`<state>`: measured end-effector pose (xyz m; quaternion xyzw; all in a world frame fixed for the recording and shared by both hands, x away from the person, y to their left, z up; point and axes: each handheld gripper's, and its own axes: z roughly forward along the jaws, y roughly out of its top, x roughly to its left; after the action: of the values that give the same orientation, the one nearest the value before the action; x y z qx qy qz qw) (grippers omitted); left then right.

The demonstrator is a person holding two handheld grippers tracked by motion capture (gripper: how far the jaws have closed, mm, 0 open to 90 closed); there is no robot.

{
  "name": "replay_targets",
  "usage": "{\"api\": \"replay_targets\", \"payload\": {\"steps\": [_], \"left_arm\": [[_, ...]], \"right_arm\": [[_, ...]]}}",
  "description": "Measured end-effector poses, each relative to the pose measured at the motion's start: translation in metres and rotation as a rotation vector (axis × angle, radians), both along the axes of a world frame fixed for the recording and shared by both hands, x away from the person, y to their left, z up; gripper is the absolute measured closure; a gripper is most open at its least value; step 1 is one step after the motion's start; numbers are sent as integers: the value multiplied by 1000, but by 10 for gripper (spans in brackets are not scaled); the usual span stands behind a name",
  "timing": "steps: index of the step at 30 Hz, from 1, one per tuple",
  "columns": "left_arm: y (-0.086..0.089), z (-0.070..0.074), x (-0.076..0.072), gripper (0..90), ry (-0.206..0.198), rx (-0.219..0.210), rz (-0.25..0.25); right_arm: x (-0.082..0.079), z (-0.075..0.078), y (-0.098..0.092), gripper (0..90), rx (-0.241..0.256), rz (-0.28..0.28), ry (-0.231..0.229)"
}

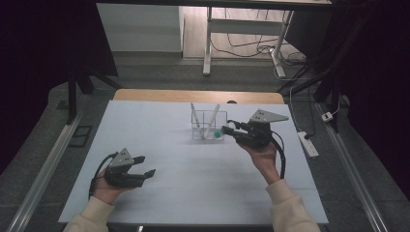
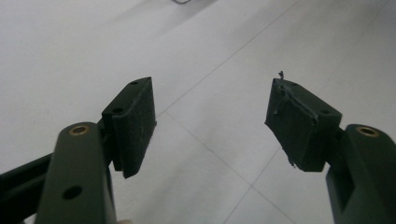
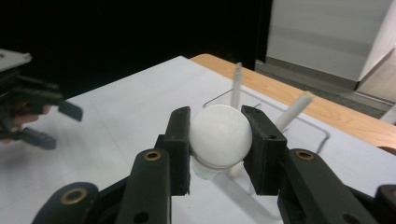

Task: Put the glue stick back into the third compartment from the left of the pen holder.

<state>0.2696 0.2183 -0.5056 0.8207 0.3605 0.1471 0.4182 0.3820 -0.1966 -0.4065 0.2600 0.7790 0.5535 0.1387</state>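
Note:
My right gripper (image 1: 228, 128) is shut on a white ball-shaped object (image 3: 219, 135), held just right of a clear open container (image 1: 209, 125) at the table's middle back. A teal part (image 1: 217, 133) shows at the jaws in the high view. Two white sticks (image 1: 195, 116) lean inside the container; one of them (image 3: 236, 85) stands beyond the ball in the right gripper view. My left gripper (image 1: 145, 166) hovers open over the front left of the white table (image 1: 159, 121), and nothing lies between its pads (image 2: 135, 121). It also appears far left as the left gripper (image 3: 58, 122).
The table's wooden back edge (image 1: 198, 95) runs behind the container. A white power strip (image 1: 308, 143) lies on the floor right of the table. A desk frame with cables (image 1: 244, 38) stands farther back.

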Motion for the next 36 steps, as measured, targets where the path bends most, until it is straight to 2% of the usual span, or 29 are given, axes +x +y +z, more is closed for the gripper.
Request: {"api": "replay_targets", "payload": {"steps": [9,14,17,24,26,29,32,36], "left_arm": [[2,-3,1,320,9,4,3],[2,-5,1,318,16,5,0],[2,-5,1,315,11,8,5],[2,-5,2,314,19,10,0],[2,-6,2,313,24,11,-1],[2,-6,2,312,26,13,-3],[2,-7,3,310,29,15,-4],[2,-7,3,309,31,15,-2]], "right_arm": [[34,8,-3,642,-17,-83,21],[53,9,-1,642,-47,-124,32],[62,7,2,641,-58,-136,44],[81,-6,12,640,-128,-159,83],[85,-11,14,640,-144,-165,94],[90,-19,16,628,-151,-142,128],[89,-20,16,526,-133,-133,120],[80,-17,12,481,-137,-127,102]]}}
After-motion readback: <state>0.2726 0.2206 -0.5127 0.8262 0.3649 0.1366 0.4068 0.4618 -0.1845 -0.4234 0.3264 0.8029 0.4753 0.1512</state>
